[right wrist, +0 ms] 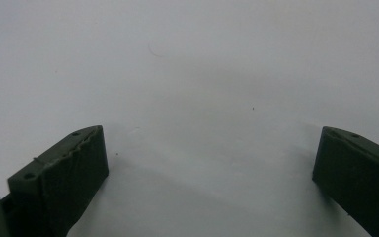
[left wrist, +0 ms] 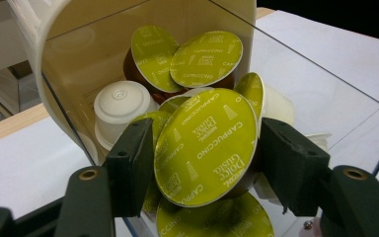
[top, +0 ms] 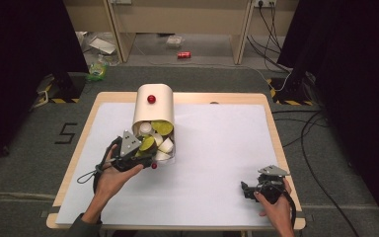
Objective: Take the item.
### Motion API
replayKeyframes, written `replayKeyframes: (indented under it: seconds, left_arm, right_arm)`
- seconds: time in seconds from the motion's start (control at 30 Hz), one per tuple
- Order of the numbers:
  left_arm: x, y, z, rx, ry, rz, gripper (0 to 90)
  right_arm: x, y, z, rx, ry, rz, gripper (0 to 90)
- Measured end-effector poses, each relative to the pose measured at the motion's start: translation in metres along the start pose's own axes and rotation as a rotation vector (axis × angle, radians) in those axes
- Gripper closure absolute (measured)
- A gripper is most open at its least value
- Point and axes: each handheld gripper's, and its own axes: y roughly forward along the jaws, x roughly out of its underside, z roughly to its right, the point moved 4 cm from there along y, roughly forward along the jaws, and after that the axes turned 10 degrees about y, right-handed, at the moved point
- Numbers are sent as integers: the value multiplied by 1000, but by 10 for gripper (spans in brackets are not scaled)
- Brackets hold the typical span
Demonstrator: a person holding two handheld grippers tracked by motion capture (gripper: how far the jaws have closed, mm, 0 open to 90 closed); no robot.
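The high view looks forward and down from above the person's side, taking in the whole white bench (top: 217, 163) and the floor beyond. The left gripper view rides on the left tool (top: 140, 157) and faces, at very close range, into the clear container (left wrist: 321, 103) of capsules; the high view shares this container (top: 172, 143). The right gripper view looks closely along the right tool (right wrist: 209, 168) onto bare bench
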Motion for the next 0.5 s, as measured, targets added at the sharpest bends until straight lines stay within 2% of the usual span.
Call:
replayKeyframes:
  seconds: [0.17,0.2,0.23,0.37,0.5]
  left_arm:
    - [0,-2,1,6,15,4,394]
    - [-2,-4,1,15,1,19,477]
    - [-5,-7,2,11,19,23,527]
    - [-7,-8,5,17,42,20,548]
    - [-8,-10,3,28,32,26,558]
  right_arm:
    - [0,0,0,0,0,0,7]
    - [0,0,0,0,0,0,7]
    - [0,0,0,0,0,0,7]
    - [0,0,0,0,0,0,7]
    - [0,0,0,0,0,0,7]
